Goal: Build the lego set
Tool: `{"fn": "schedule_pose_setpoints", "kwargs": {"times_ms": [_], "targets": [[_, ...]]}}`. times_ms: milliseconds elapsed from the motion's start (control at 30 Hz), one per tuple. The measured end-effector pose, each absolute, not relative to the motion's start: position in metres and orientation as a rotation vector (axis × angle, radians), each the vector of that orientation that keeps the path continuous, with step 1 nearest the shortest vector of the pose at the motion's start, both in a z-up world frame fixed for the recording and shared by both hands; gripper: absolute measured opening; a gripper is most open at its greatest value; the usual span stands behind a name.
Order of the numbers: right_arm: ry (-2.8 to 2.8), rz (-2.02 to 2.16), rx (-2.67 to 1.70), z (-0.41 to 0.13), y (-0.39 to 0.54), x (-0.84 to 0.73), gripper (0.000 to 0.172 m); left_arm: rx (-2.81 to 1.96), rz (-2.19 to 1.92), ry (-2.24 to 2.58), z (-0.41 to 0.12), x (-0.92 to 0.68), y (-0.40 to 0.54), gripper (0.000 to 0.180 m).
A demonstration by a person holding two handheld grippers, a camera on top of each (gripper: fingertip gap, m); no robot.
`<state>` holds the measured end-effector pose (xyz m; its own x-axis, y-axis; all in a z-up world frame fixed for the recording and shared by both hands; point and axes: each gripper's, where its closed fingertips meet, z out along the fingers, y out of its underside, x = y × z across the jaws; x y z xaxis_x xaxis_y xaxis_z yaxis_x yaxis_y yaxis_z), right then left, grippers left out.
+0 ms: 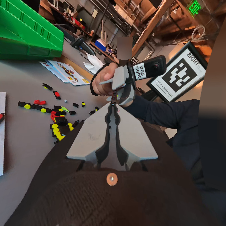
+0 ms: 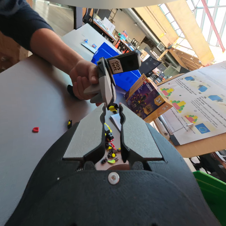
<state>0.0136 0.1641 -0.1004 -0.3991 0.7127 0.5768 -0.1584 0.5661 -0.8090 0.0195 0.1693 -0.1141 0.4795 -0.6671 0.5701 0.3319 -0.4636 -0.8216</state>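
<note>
Small black brick assy w/ yellow block (image 2: 111,108), held above worktop (image 2: 30,91), pinched by clenched left hand-held gripper (image 1: 113,103). Right hand-held gripper (image 2: 111,105) released, tips either side of it.

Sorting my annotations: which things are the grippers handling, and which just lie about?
Being handled: left gripper, shut on a small black-and-yellow brick piece; right gripper, open, tips either side of it.
Lying about: loose black, red and yellow bricks; light-blue paper instruction booklet; green plastic bin; yellow cardboard set box.
</note>
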Motion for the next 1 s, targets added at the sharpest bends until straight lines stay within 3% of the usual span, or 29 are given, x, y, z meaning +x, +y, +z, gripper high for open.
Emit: {"fn": "schedule_pose_setpoints", "kwargs": {"times_ms": [1000], "targets": [[-1.598, 0.567, -0.526, -0.100, 0.192, -0.012, 0.013, -1.611, -0.953, 0.112, -0.108, -0.006, 0.190, 0.000]]}}
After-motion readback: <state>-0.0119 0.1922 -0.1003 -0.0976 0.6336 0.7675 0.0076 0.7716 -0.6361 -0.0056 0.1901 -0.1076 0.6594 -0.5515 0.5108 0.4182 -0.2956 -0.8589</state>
